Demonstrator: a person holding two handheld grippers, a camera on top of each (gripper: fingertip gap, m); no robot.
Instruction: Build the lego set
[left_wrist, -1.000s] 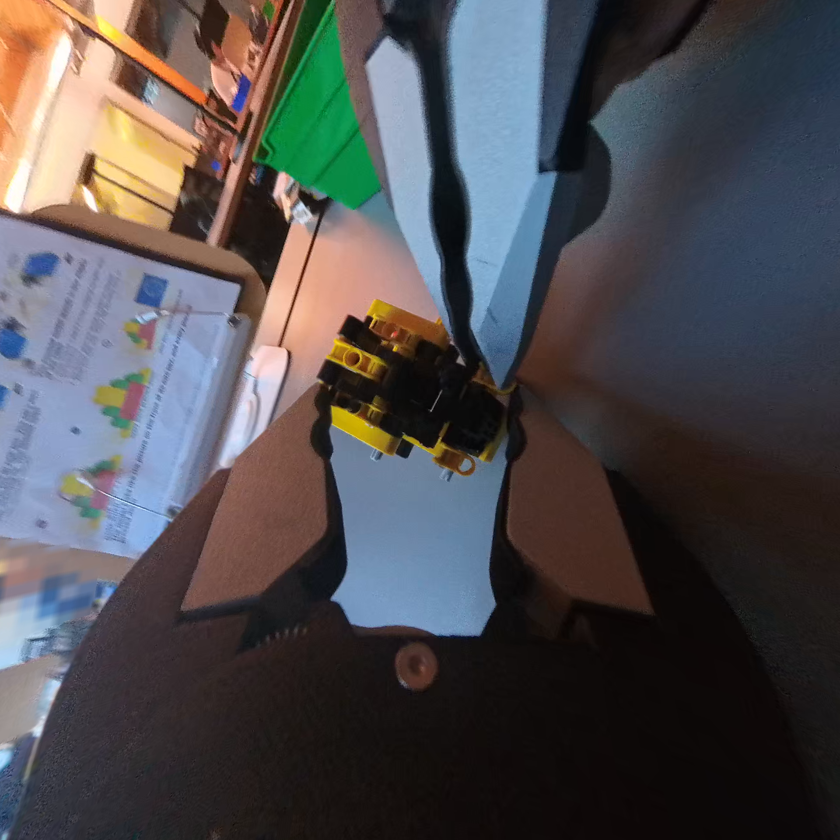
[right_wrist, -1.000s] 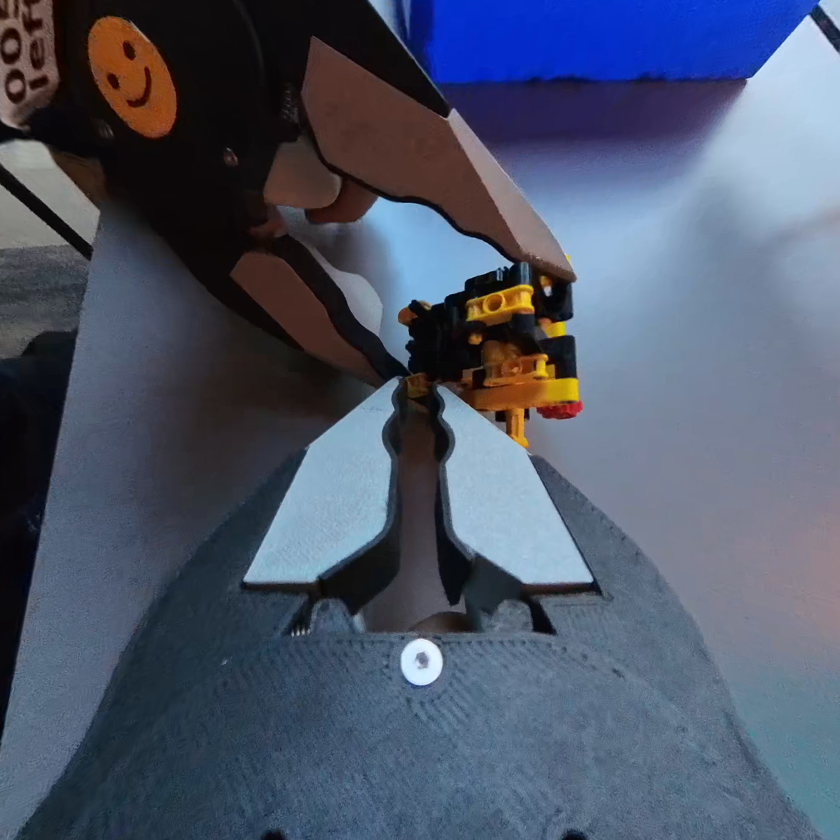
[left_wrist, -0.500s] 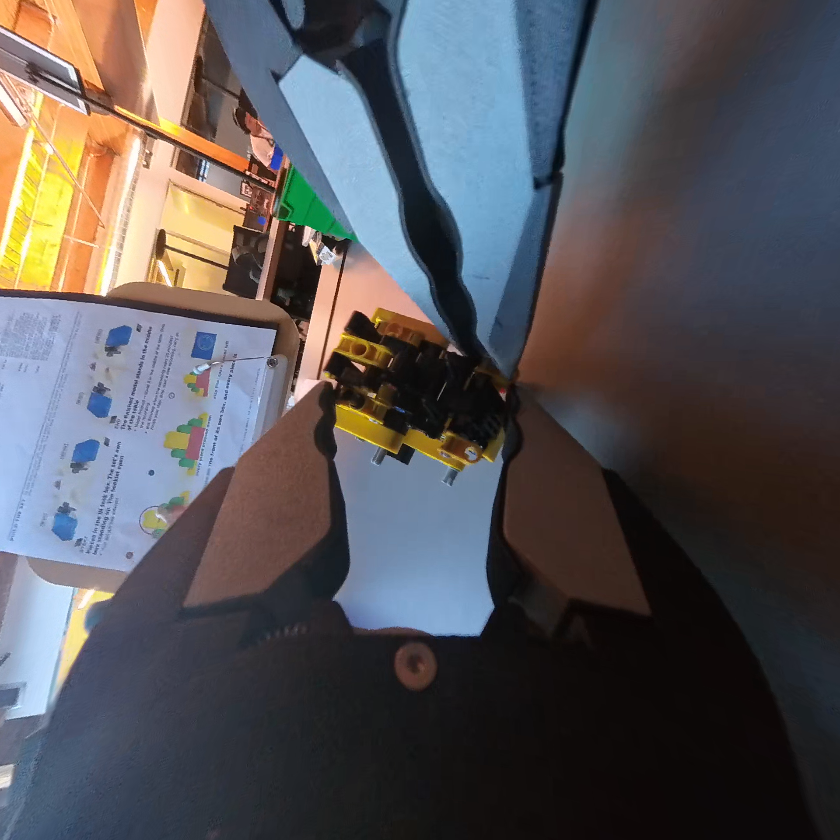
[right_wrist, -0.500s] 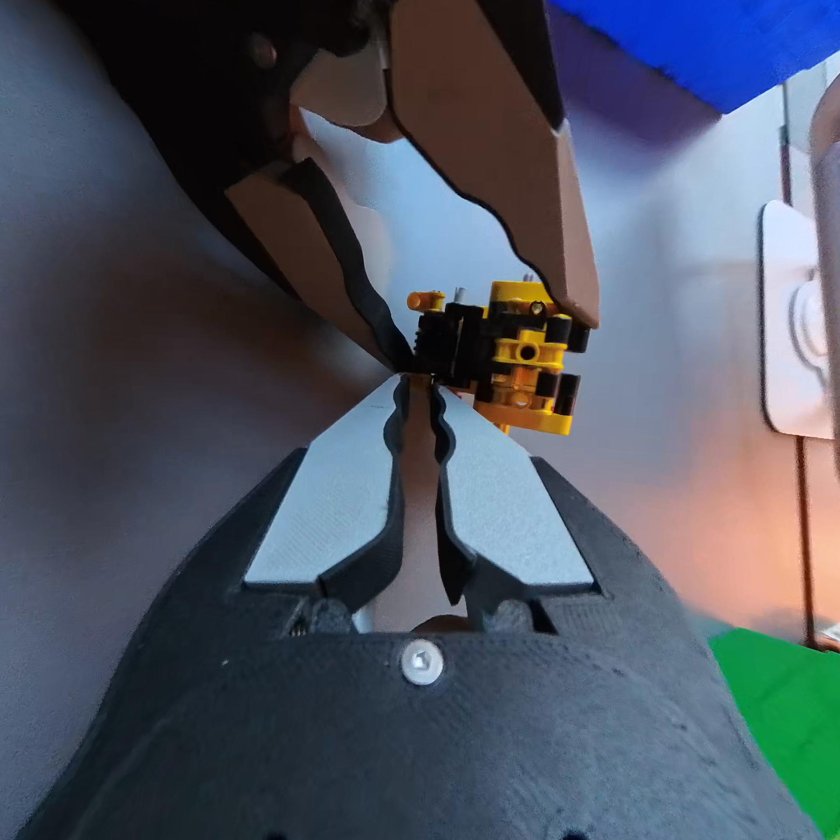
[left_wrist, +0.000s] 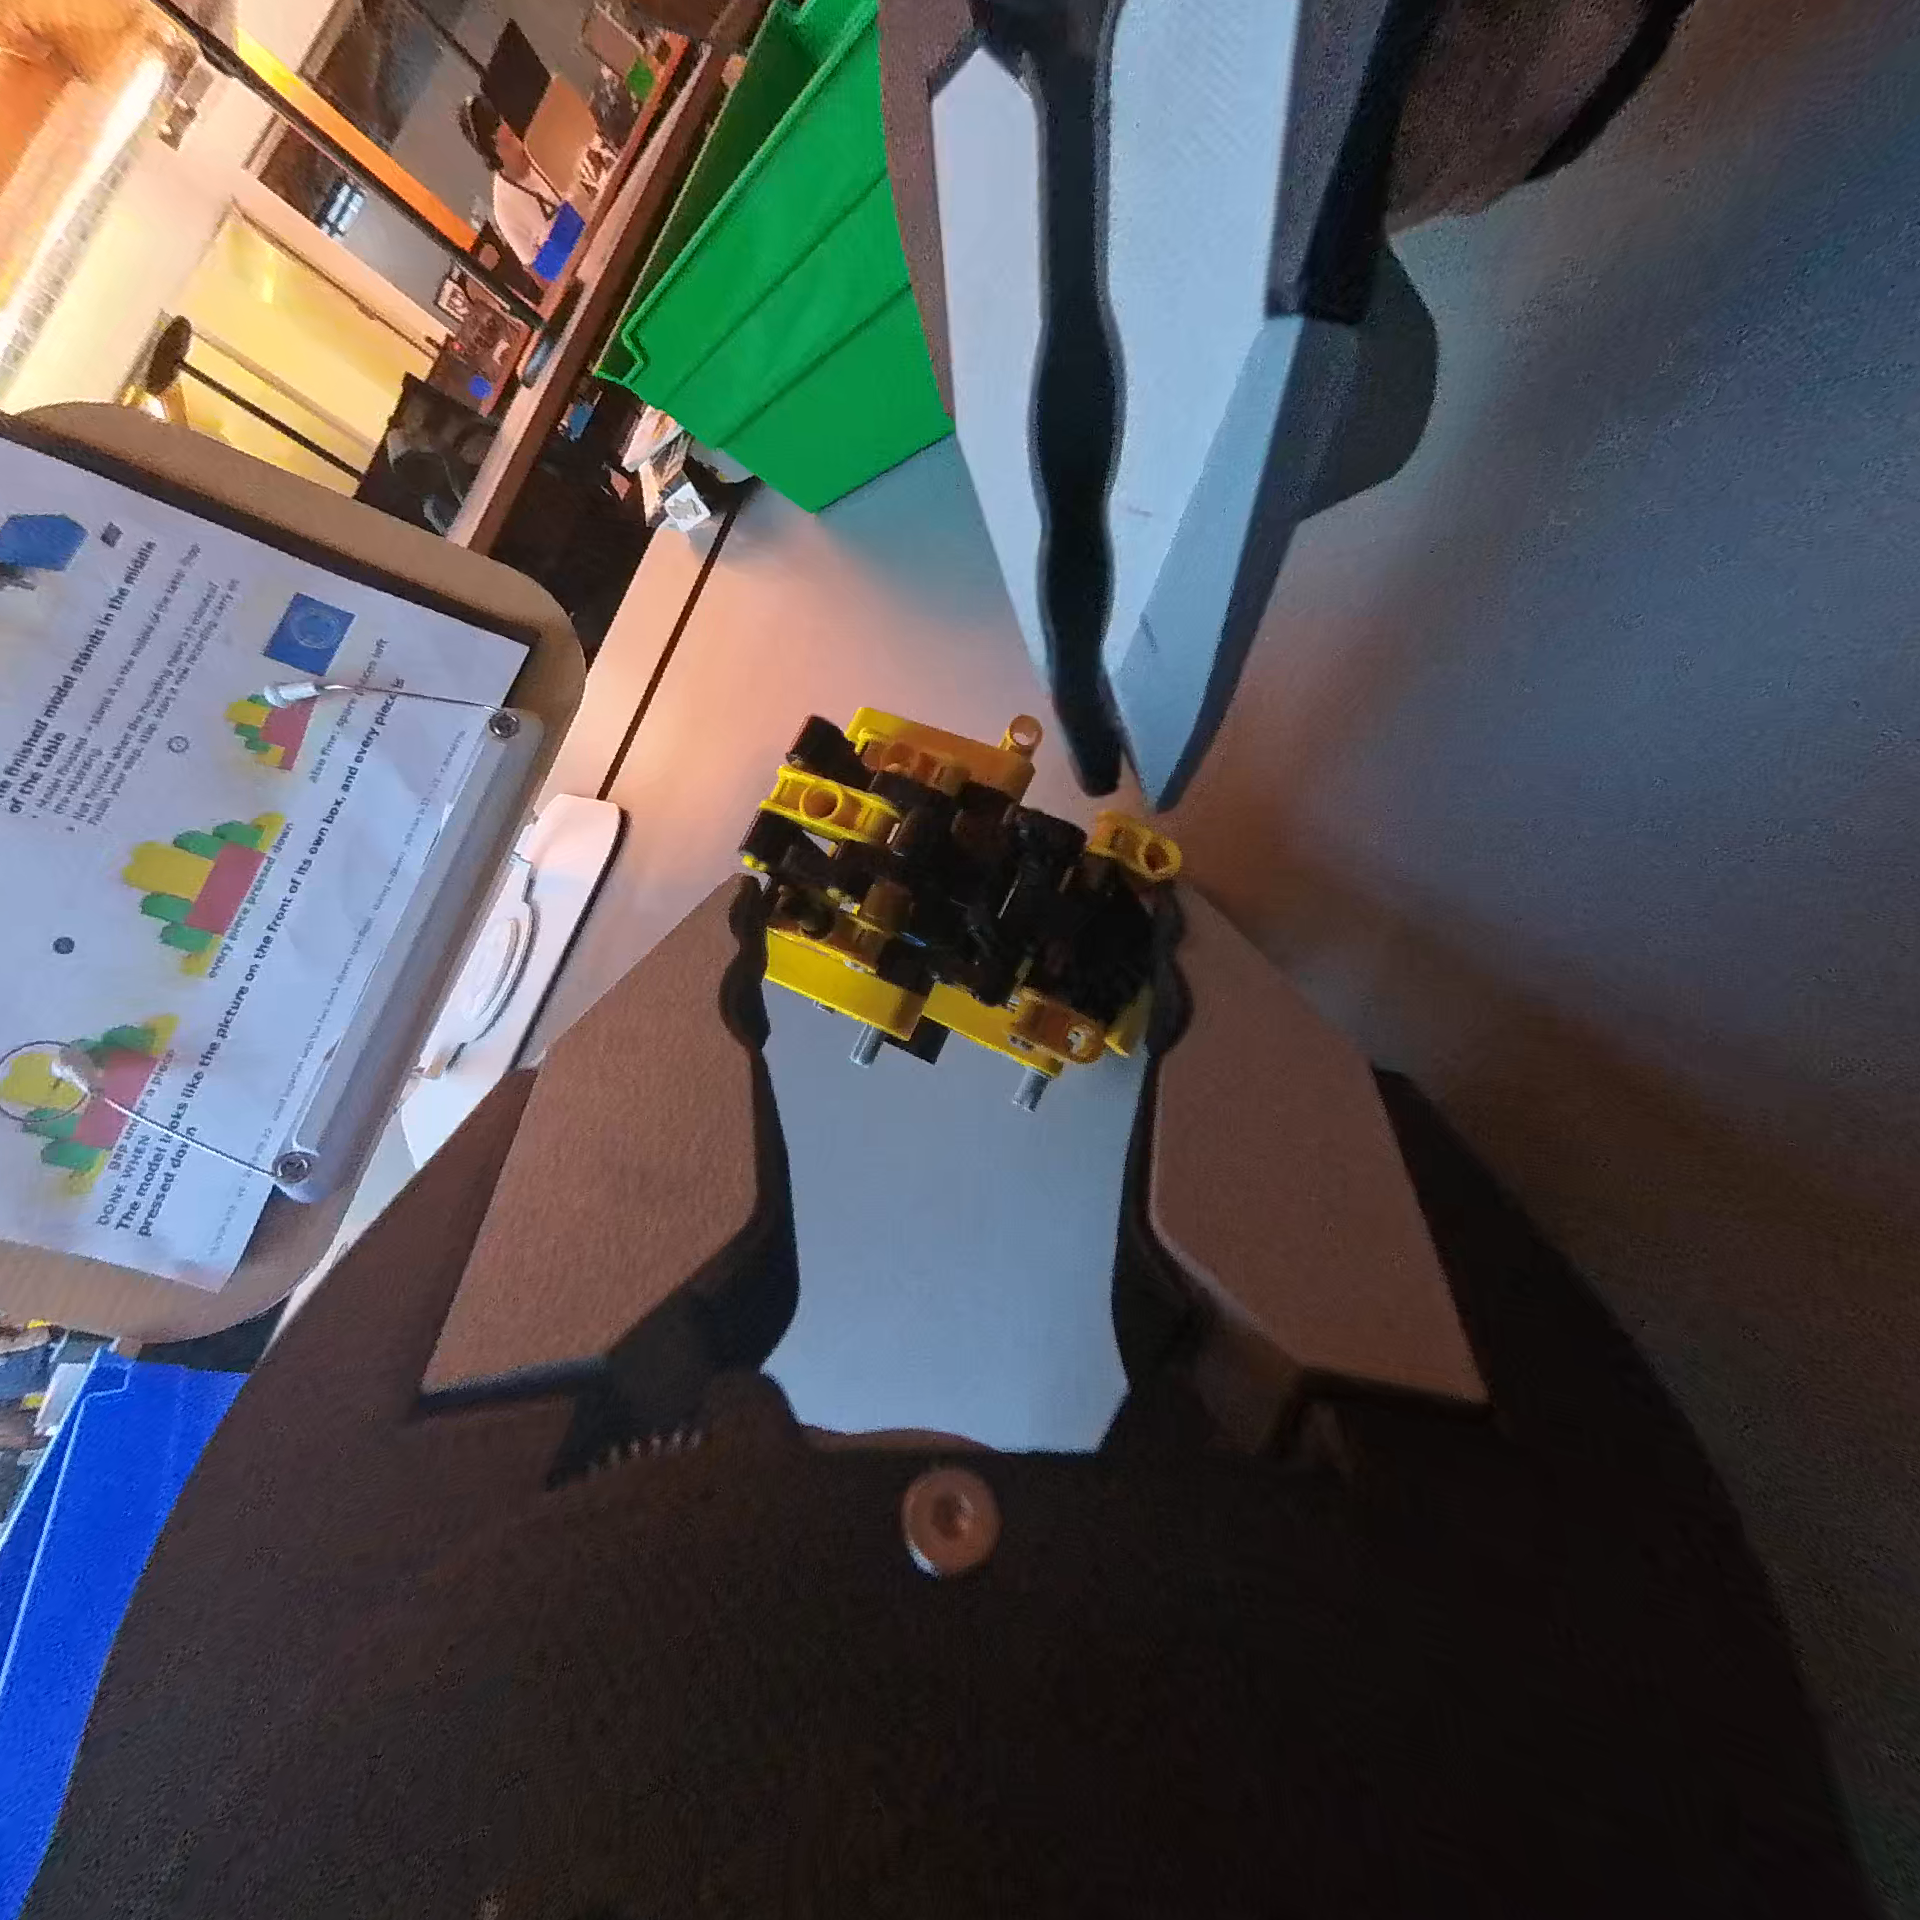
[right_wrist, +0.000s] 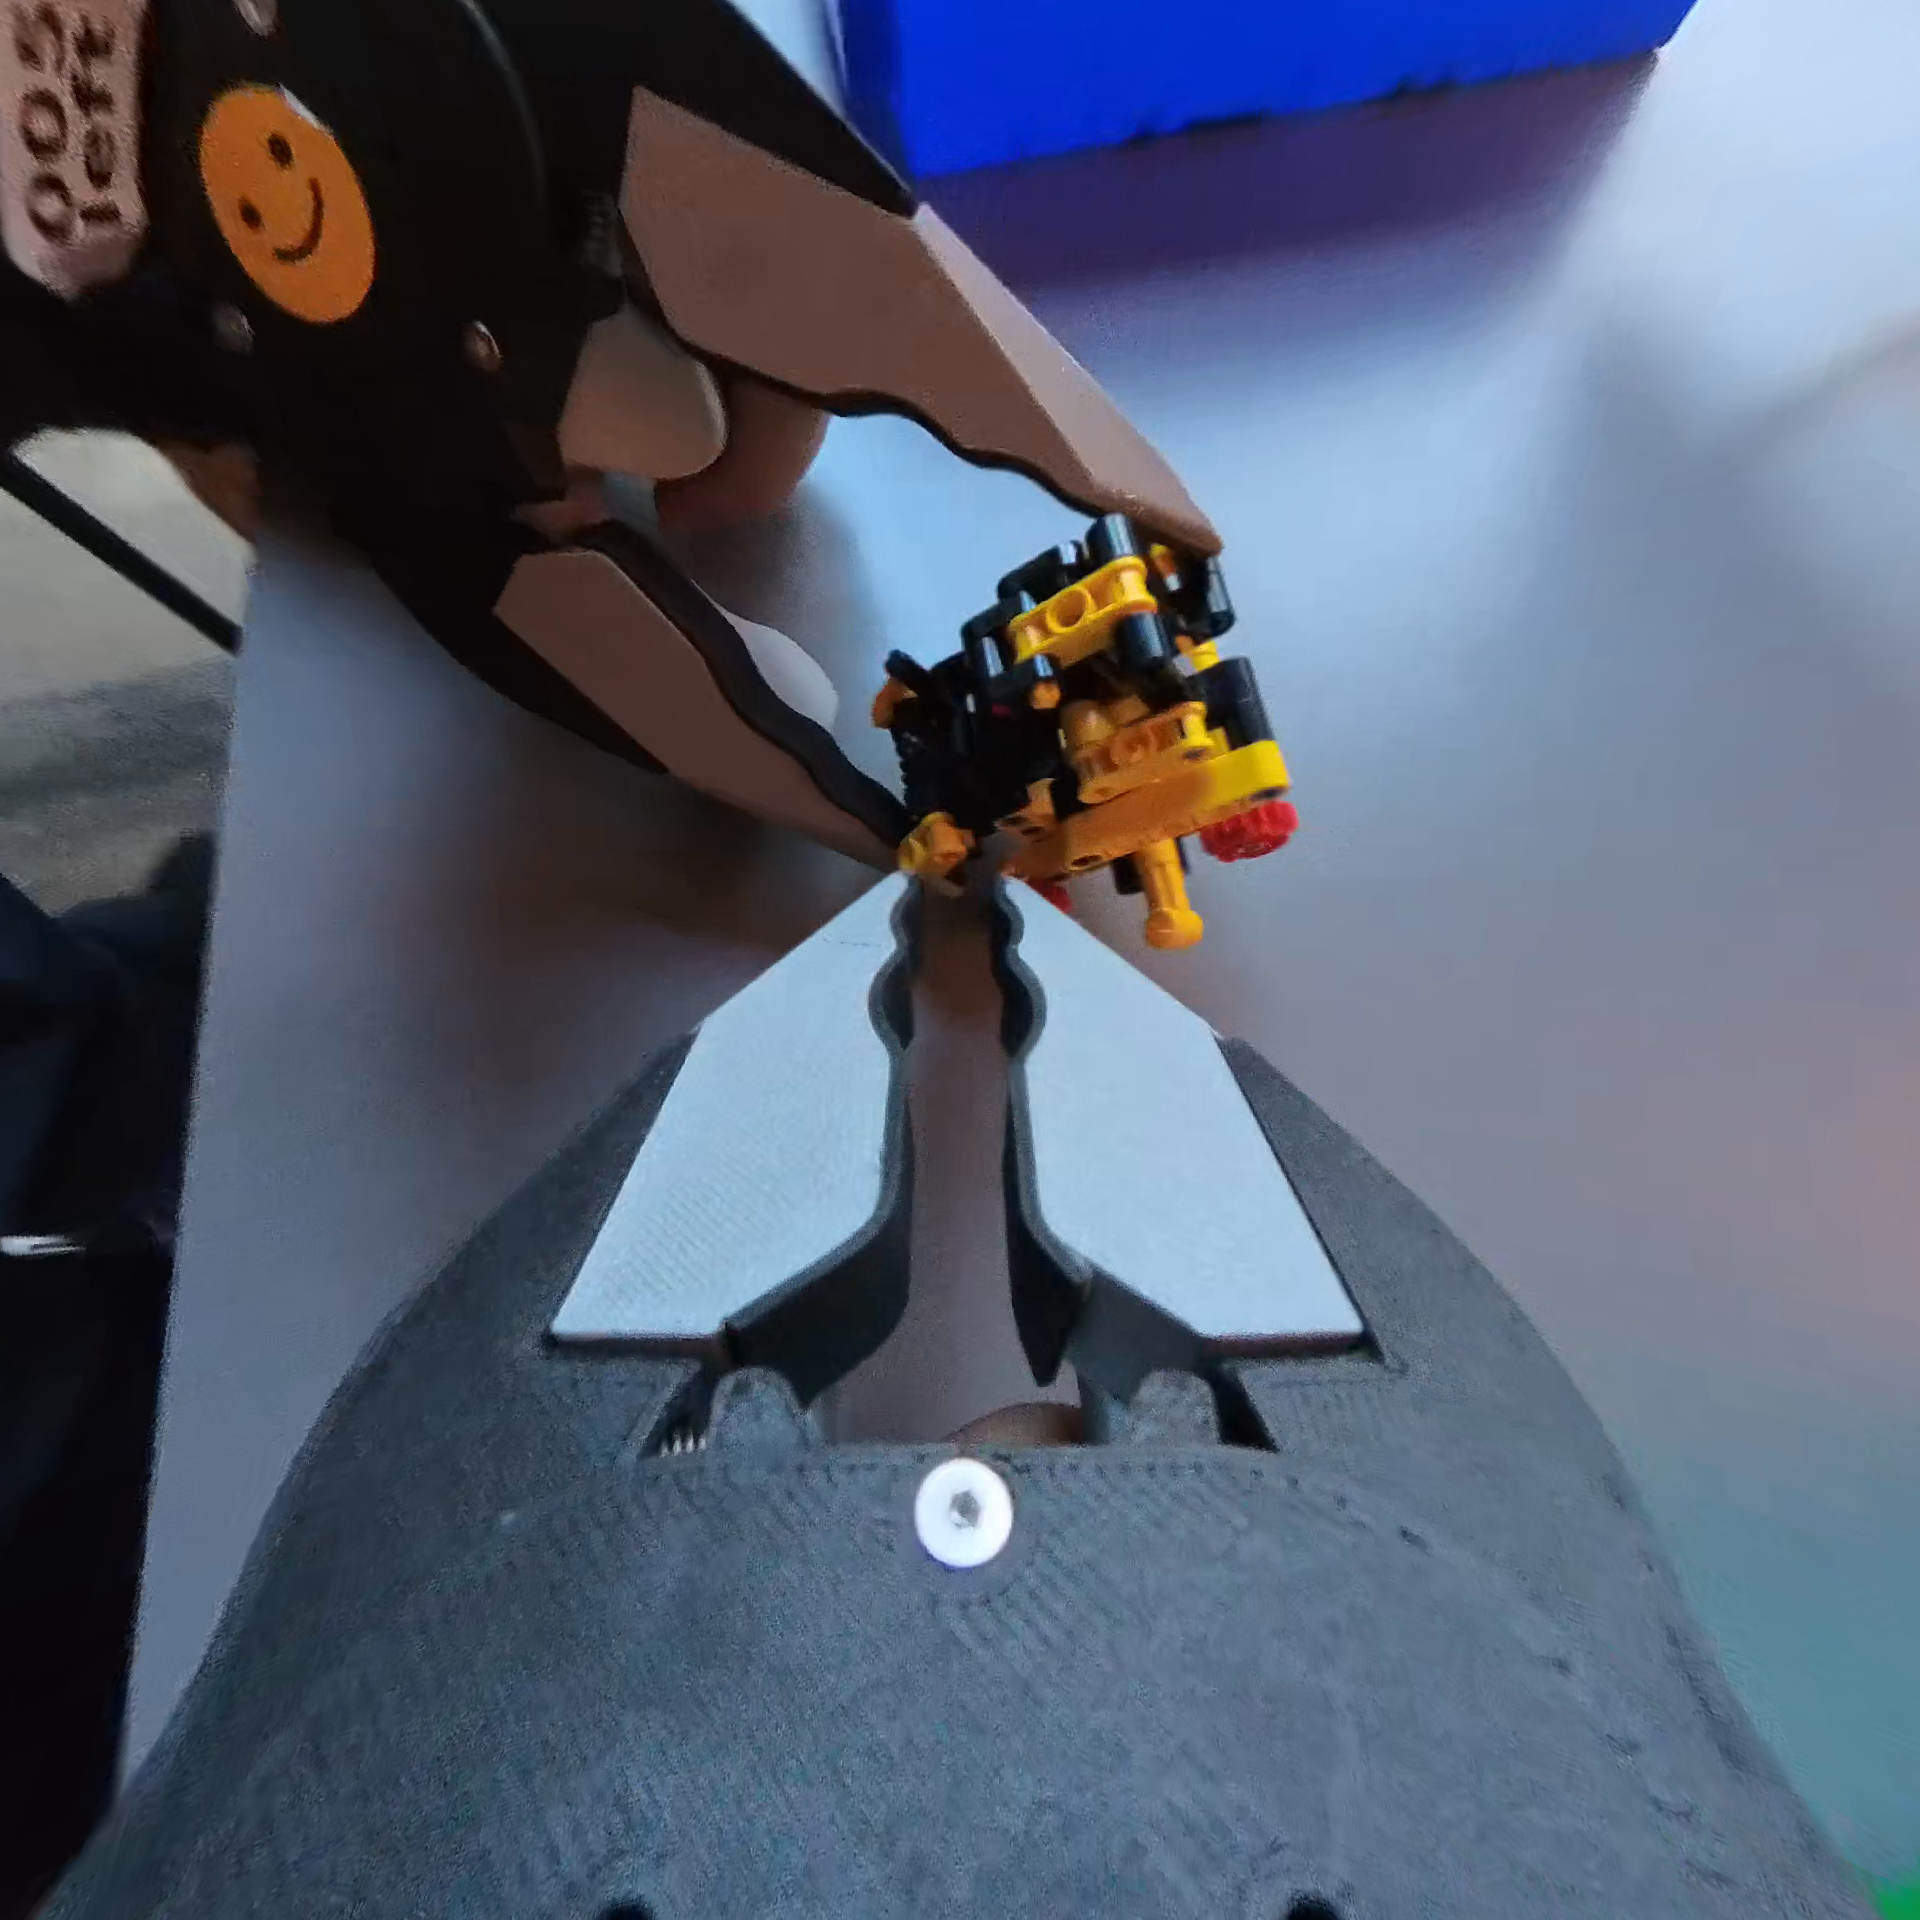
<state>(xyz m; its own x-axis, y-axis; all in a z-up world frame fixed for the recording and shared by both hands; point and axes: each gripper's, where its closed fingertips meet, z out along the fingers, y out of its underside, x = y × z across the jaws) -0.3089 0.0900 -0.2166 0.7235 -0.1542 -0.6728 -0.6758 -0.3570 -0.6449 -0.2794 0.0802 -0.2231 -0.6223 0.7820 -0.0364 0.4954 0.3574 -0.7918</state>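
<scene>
Standing at the far left of the left wrist view, a clipboard (left_wrist: 312, 790) carries a printed instruction sheet (left_wrist: 187, 883) with brick diagrams and lines of text. Just right of it lies a white plate-like fitting (left_wrist: 551, 904) on the grey table (left_wrist: 1610, 727), and behind that the table's far edge meets a stack of green bins (left_wrist: 790, 301). A blue box (left_wrist: 62, 1538) crowds the near-left corner. The left gripper (left_wrist: 956, 925), brown-fingered, is closed on the lego model (left_wrist: 956, 914), a yellow and black build held clear above the table, one finger on each side of it. The right gripper (left_wrist: 1117, 774) comes in from above, its grey fingers drawn to a narrow slit; its tips sit at the model's yellow end piece, though whether they pinch it cannot be told. To the right the table runs open and bare.

From the right wrist view, the left gripper (right_wrist: 1049, 686) bears a pale lettered tag (right_wrist: 68, 135) and an orange smiley sticker (right_wrist: 286, 203); the lego model (right_wrist: 1101, 727) shows red knobs underneath, beyond the right gripper (right_wrist: 956, 894)
</scene>
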